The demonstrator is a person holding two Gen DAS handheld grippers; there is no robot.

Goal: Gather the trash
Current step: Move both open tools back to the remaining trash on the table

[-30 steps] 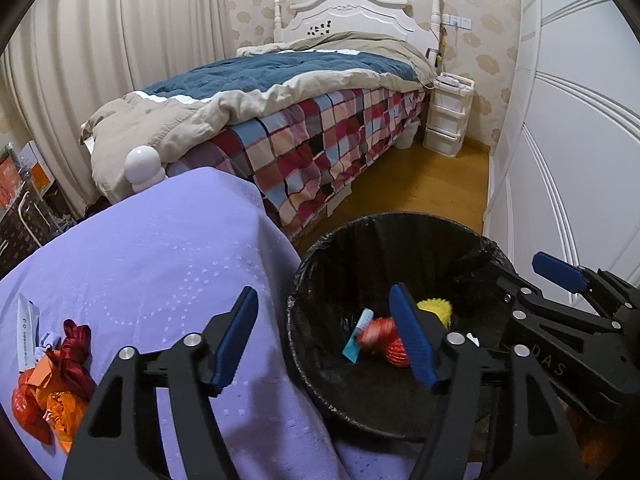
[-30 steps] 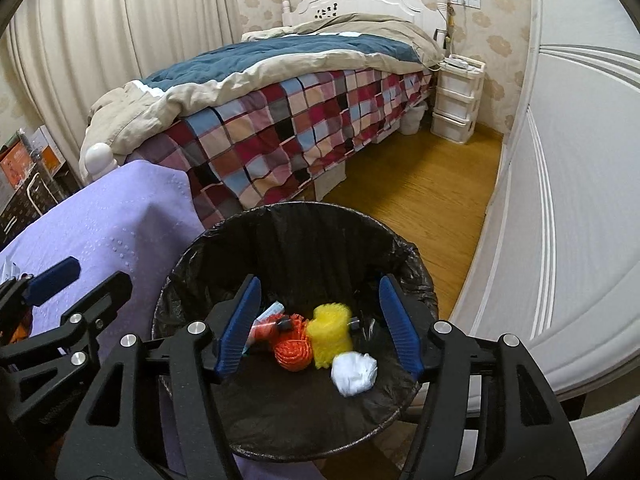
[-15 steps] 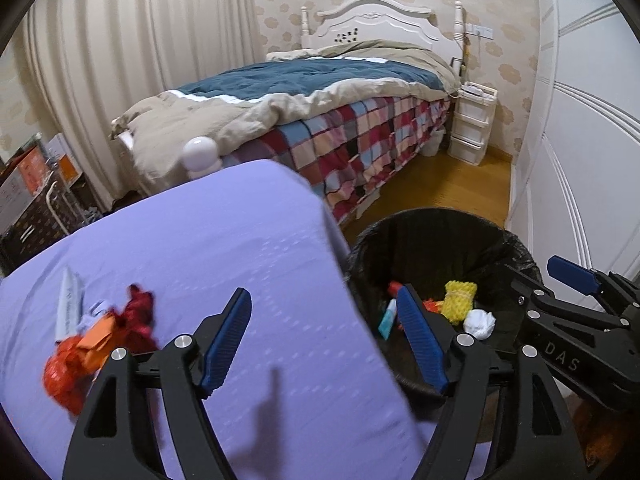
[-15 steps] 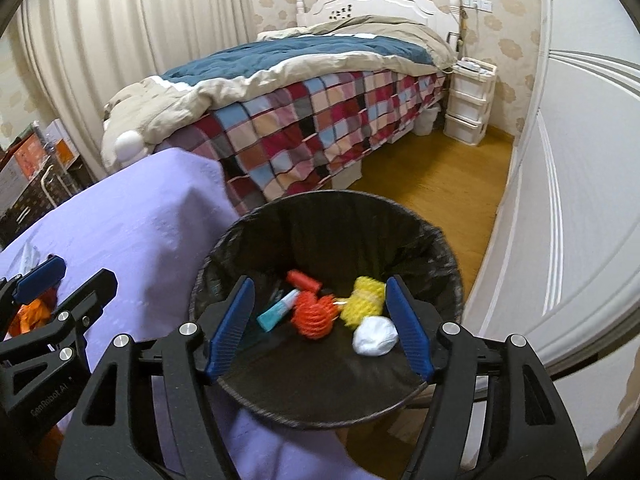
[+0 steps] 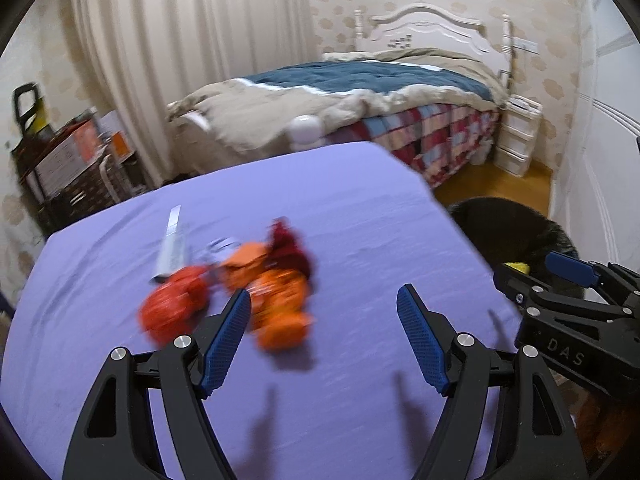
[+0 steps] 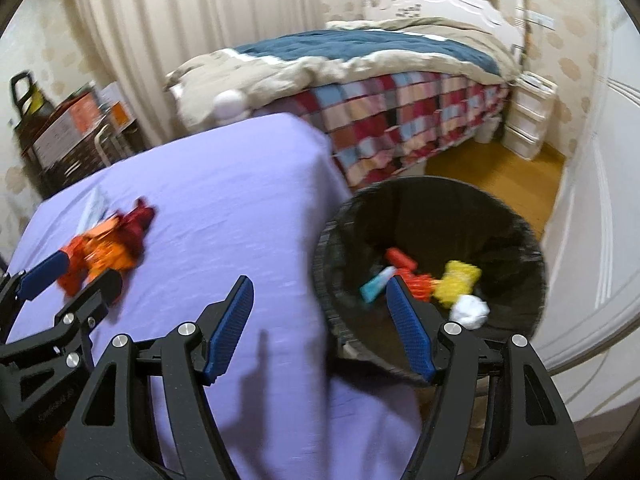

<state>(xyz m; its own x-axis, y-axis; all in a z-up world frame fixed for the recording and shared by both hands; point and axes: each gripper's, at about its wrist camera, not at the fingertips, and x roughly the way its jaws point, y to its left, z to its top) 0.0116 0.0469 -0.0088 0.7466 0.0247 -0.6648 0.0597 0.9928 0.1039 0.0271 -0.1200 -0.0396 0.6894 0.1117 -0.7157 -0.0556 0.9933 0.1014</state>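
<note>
While both black two-finger grippers hang over the lilac cloth-covered table (image 5: 360,220), the left gripper (image 5: 324,316) has its blue-padded jaws spread with nothing between them, having just been opening; the right gripper (image 6: 320,308) likewise. A blurred heap of orange and dark red wrappers (image 5: 256,284) lies on the table's left part, just beyond the left gripper. At right, beside the table, stands the round black-lined waste bin (image 6: 332,240), holding a yellow foam net (image 6: 460,280), a white paper wad (image 6: 470,310) and other scraps.
</note>
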